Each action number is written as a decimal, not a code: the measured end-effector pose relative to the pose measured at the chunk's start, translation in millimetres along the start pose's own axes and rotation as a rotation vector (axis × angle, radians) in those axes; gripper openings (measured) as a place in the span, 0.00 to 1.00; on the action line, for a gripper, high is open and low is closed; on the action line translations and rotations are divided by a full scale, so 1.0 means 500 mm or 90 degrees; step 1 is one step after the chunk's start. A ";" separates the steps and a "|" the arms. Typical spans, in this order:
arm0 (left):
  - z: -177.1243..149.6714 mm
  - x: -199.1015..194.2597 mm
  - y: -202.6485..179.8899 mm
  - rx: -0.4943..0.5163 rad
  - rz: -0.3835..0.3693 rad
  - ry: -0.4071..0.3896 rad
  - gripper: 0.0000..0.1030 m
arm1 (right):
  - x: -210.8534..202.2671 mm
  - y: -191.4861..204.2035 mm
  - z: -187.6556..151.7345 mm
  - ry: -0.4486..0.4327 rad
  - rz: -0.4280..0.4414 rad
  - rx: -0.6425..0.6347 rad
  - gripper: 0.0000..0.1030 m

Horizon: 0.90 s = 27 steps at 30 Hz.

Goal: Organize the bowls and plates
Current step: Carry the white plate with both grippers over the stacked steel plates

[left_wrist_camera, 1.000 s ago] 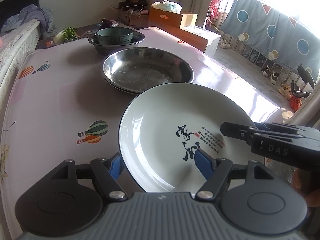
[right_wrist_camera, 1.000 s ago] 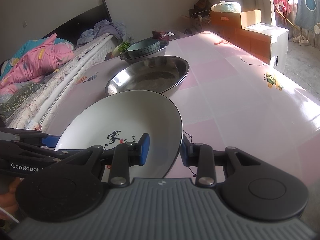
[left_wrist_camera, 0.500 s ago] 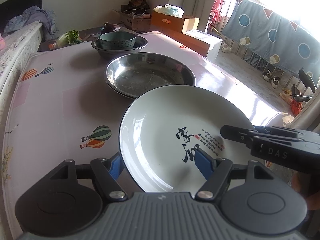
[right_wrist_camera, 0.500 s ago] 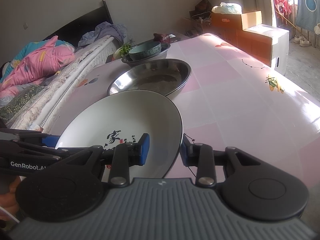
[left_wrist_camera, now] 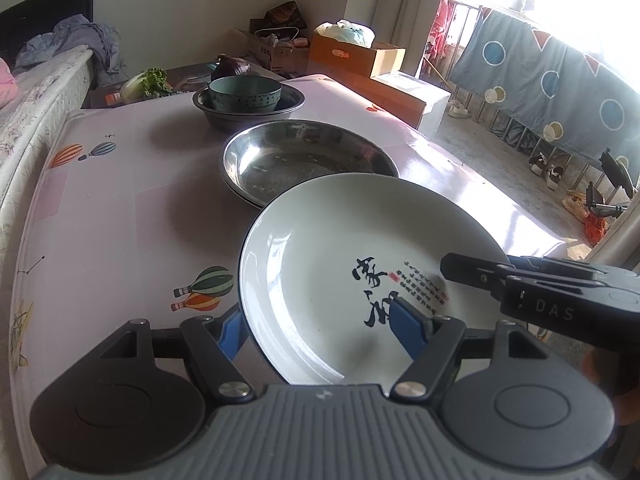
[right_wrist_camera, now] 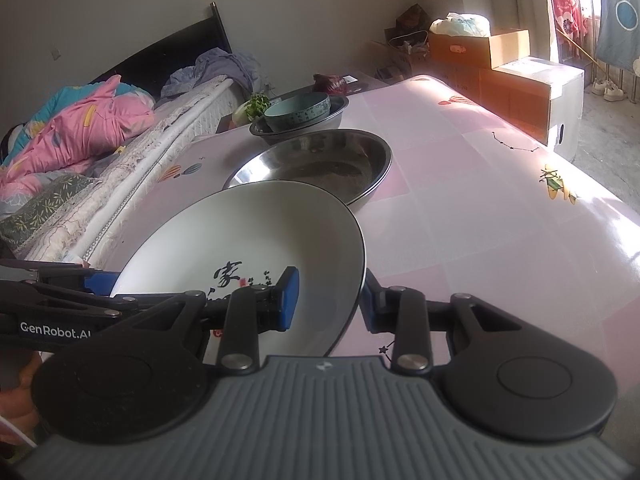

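A white plate (left_wrist_camera: 340, 248) with black calligraphy is held tilted above the pink table (left_wrist_camera: 120, 208), just in front of a wide steel dish (left_wrist_camera: 304, 156). My left gripper (left_wrist_camera: 320, 332) is shut on its near-left rim, one blue pad under the rim and one on the inside. My right gripper (right_wrist_camera: 328, 302) is shut on the plate (right_wrist_camera: 240, 240) at its right rim. Each gripper shows in the other's view, the right one (left_wrist_camera: 540, 292) and the left one (right_wrist_camera: 100, 292). Farther back, a teal bowl (left_wrist_camera: 245, 94) sits inside a dark metal bowl (left_wrist_camera: 248, 114).
A bed with pink bedding (right_wrist_camera: 80, 140) runs along the table's left side. Greens (left_wrist_camera: 148, 80) and cardboard boxes (left_wrist_camera: 360, 56) lie beyond the far edge. A blue sheet on a drying rack (left_wrist_camera: 540, 92) hangs at the right. Bare tabletop (right_wrist_camera: 500, 220) lies to the right of the dishes.
The plate stays in both grips at the same spot between the fingers. The steel dish and the bowls sit slightly lower in the left wrist view than before.
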<state>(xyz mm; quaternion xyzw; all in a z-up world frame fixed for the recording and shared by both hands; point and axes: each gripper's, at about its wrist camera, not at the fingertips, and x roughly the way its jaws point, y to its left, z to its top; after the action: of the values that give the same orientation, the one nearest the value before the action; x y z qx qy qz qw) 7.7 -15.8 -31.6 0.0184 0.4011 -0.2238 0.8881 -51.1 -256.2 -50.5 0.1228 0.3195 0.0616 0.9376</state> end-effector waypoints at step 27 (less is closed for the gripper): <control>0.135 0.110 0.028 -0.020 0.010 -0.014 0.72 | 0.147 -0.055 0.138 -0.015 0.012 0.012 0.31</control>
<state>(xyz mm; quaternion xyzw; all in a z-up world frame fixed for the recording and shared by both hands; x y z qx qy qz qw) 92.9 -38.4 -27.6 0.0050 0.3946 -0.2108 0.8943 50.2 -281.4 -48.2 0.1355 0.3077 0.0655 0.9395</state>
